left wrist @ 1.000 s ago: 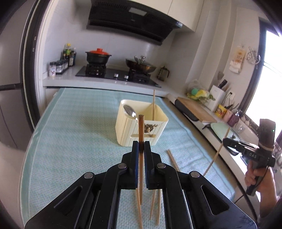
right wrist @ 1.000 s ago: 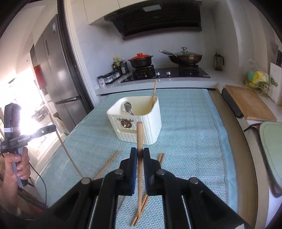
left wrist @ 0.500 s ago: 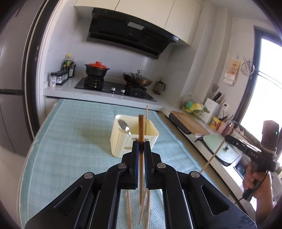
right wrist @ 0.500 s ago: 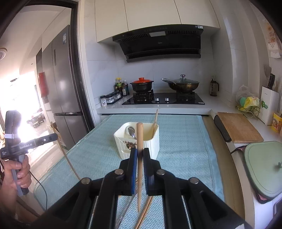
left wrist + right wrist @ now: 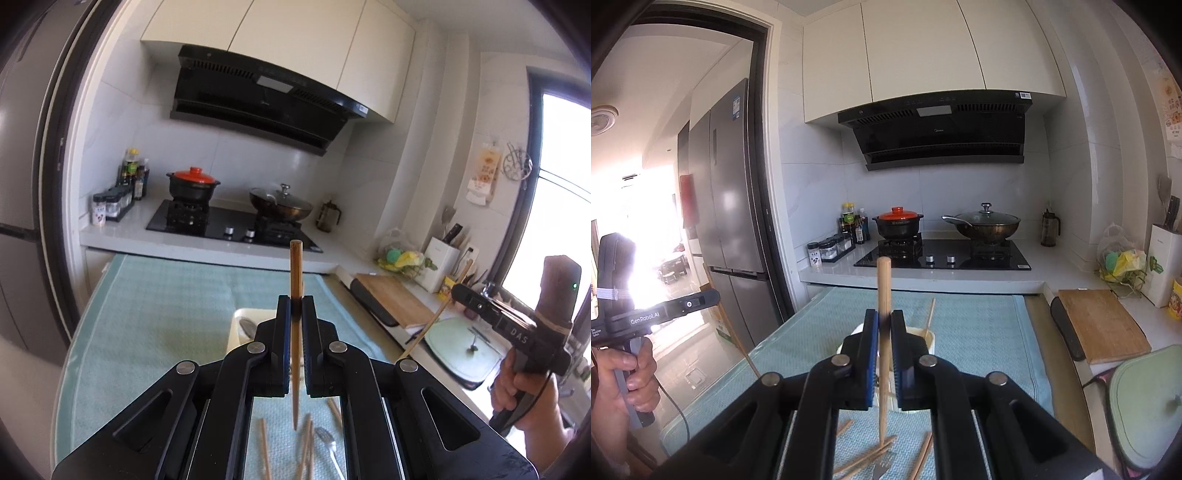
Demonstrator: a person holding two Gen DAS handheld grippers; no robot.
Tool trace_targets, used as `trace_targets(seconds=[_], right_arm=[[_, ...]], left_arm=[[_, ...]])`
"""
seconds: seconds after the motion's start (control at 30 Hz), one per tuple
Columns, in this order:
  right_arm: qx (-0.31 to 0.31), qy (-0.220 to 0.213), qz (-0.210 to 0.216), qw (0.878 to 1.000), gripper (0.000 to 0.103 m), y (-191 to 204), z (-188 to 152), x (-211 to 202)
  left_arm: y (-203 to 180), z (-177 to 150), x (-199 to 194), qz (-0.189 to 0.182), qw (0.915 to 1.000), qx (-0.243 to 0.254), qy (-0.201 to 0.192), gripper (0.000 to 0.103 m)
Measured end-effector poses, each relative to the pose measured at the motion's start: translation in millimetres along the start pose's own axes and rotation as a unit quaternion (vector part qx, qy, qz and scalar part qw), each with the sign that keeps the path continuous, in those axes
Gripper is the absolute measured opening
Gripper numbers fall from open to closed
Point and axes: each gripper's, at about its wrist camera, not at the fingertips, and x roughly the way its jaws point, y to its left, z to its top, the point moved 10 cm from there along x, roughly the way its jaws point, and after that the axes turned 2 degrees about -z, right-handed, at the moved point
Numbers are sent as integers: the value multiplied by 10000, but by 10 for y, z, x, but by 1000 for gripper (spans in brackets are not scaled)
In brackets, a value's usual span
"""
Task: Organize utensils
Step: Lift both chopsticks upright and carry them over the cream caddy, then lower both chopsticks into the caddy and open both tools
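My left gripper (image 5: 295, 306) is shut on a wooden chopstick (image 5: 295, 269) held upright, high above the teal mat (image 5: 155, 314). My right gripper (image 5: 884, 321) is shut on another wooden chopstick (image 5: 884, 284), also upright. The cream utensil holder (image 5: 240, 325) sits on the mat just beyond and below the fingers, mostly hidden; it holds a spoon (image 5: 246, 326) and a chopstick (image 5: 929, 314). Loose chopsticks (image 5: 264, 450) and a fork (image 5: 328, 443) lie on the mat below. The right gripper also shows in the left wrist view (image 5: 458, 293), and the left gripper in the right wrist view (image 5: 714, 295).
A stove (image 5: 942, 254) with a red-lidded pot (image 5: 899, 221) and a wok (image 5: 982, 221) stands at the back. A cutting board (image 5: 1100, 321) and a green lid (image 5: 1145, 402) lie on the right counter. A fridge (image 5: 727, 206) stands left.
Both grippers have risen with their chopsticks and tilted up. The holder has dropped low in both views, now mostly behind the fingers.
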Motion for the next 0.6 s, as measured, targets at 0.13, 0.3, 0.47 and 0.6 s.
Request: trace_targets(seconds=[0.13,0.3,0.47,0.6], right_arm=[[65,-166,-15,9998,7,-27,305,290],[128,-360,-108,9992,7,-82,568,669],[5,-166,-156,9997,7,-78,469,1141],[-13,377,-127,9992,7,-84,176,1585]], left_arm=[[39,314,289,156,9998,57,-90,3],[100,543,710,368,9991,90,-186,3],[209,419,1221,494,9987,24,133,3],[329,135,1594,559,9965,-71,613,3]])
